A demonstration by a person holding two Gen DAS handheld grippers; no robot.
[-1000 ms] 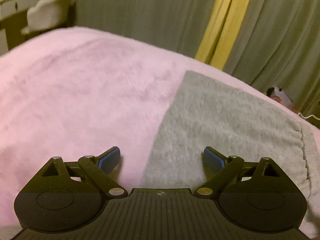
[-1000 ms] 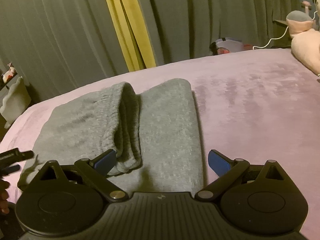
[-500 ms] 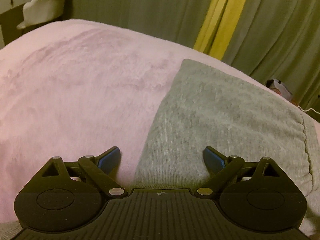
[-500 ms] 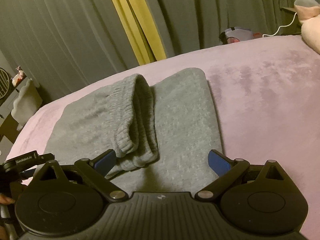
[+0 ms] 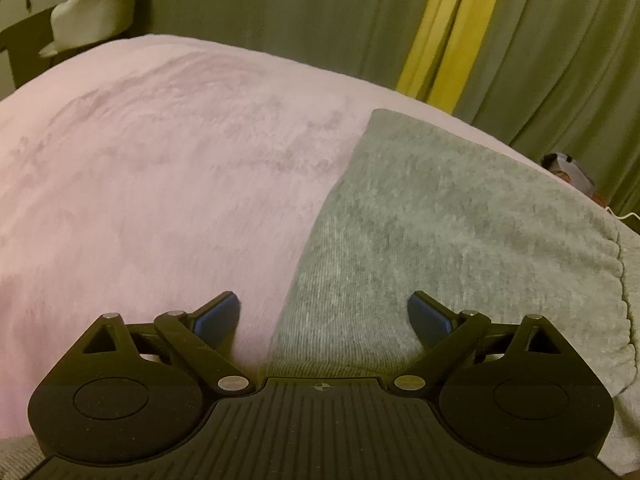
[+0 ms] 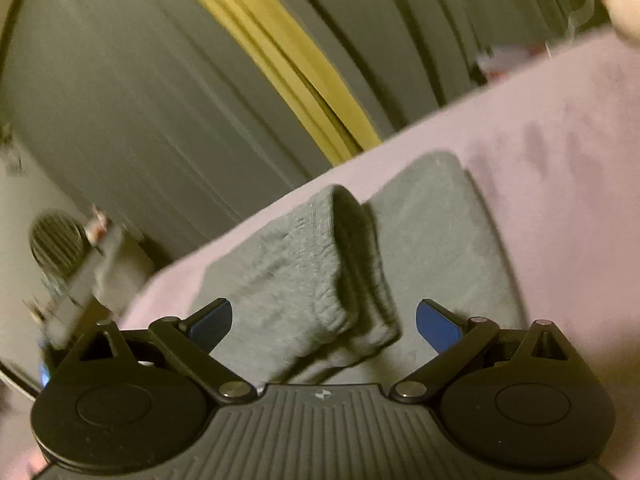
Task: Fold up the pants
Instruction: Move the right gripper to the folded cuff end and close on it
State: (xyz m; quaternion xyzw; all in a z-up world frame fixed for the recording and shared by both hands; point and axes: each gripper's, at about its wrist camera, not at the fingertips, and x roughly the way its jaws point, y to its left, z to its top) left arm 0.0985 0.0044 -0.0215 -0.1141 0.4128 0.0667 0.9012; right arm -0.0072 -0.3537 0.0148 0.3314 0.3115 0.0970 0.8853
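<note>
Left wrist view: the left gripper sits nearest the camera, its blue-padded fingers spread wide apart and holding nothing. Between and beyond them lie the grey pants, folded flat on a pink blanket; the pants' straight left edge runs away from the gripper, and a stitched hem shows at the right. Farther back hang grey curtains with a yellow strip.

Right wrist view (tilted, blurred): the right gripper is likewise spread, with nothing between its fingers. Just beyond, the pants lie on the blanket, with a ribbed, gathered band folded over on top. Behind are the curtains and yellow strip; at far left, a round vented thing, too blurred to identify.
</note>
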